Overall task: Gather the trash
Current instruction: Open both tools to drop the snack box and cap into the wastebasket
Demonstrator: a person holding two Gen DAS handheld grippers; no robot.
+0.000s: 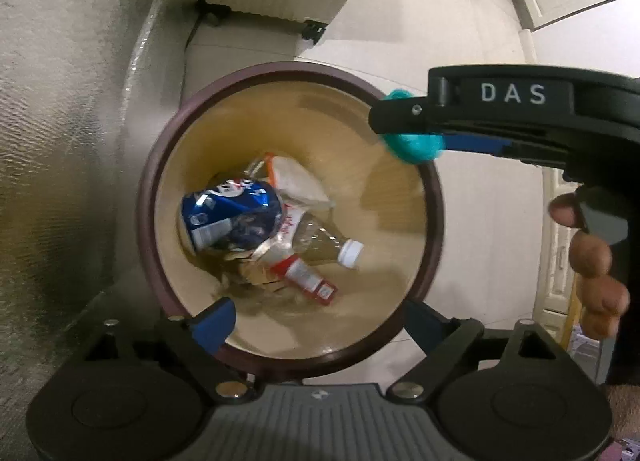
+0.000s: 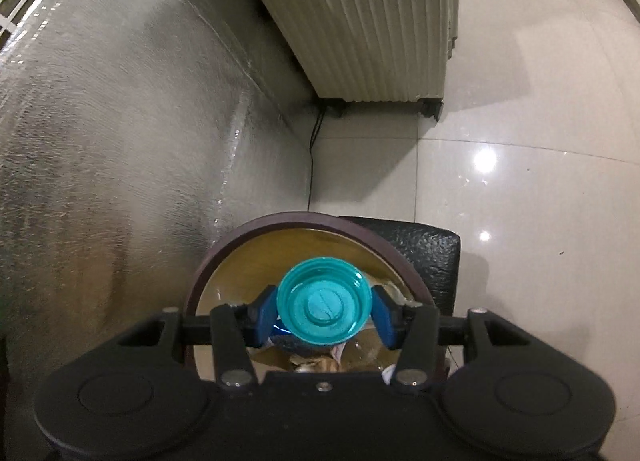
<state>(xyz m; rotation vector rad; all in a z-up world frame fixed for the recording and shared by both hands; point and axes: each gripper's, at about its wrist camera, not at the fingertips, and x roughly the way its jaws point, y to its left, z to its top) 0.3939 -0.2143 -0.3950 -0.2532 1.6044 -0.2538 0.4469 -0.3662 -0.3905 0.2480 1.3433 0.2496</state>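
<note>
Glossy tiled floor (image 2: 520, 181), bin (image 1: 160, 165), perhaps suitcase (image 2: 372, 29)

Your left gripper (image 1: 316, 325) points steeply down over the bin (image 1: 160, 165), jaws wide and empty. Your right gripper (image 2: 324, 311) hangs above its rim, blue pads (image 2: 264, 315) flanking a teal cap (image 2: 322, 305).

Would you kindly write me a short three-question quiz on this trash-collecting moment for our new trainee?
1. True or false: the left gripper holds a bottle.
2. What colour is the round lid between the right gripper's fingers?
3. The blue can lies: A) on the floor, B) inside the bin, C) on the suitcase.

Key: 1. False, its jaws are open and empty. 2. Teal. 3. B.
</note>
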